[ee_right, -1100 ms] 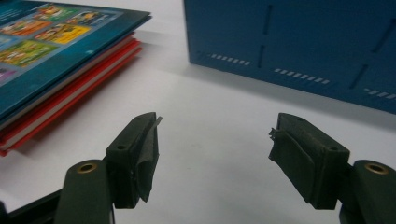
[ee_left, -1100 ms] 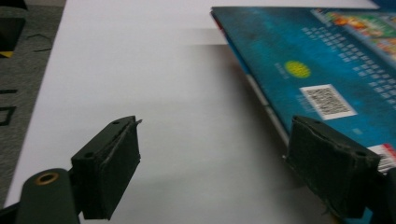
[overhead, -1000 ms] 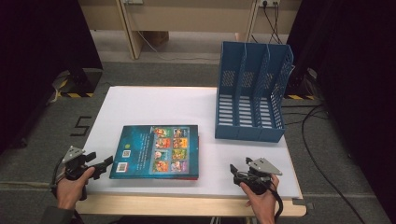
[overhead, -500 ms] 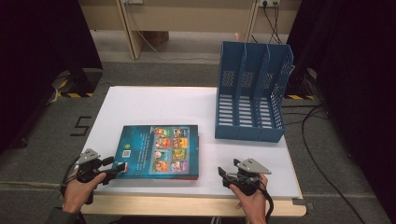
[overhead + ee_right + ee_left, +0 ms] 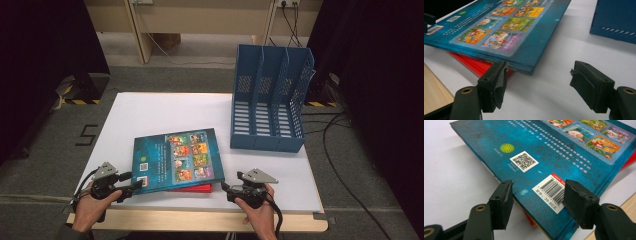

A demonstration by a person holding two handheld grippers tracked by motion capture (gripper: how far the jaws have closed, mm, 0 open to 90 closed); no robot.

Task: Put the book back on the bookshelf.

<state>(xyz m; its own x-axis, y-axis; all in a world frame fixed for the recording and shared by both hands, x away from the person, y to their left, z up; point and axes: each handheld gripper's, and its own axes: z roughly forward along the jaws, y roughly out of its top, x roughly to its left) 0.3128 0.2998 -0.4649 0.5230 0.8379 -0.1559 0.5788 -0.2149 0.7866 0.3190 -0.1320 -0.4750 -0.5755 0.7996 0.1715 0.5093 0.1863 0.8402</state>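
Closing in on the blue book — flat on the desk's near edge; left gripper spread around its corner, right gripper spread beside it — nothing lifted yet.

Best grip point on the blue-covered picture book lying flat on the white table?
Probably its near-left corner by the barcode. The blue-covered picture book lies on a red book, so its edges overhang the white table. The open left gripper already straddles that corner; come in from the table's near-left side.
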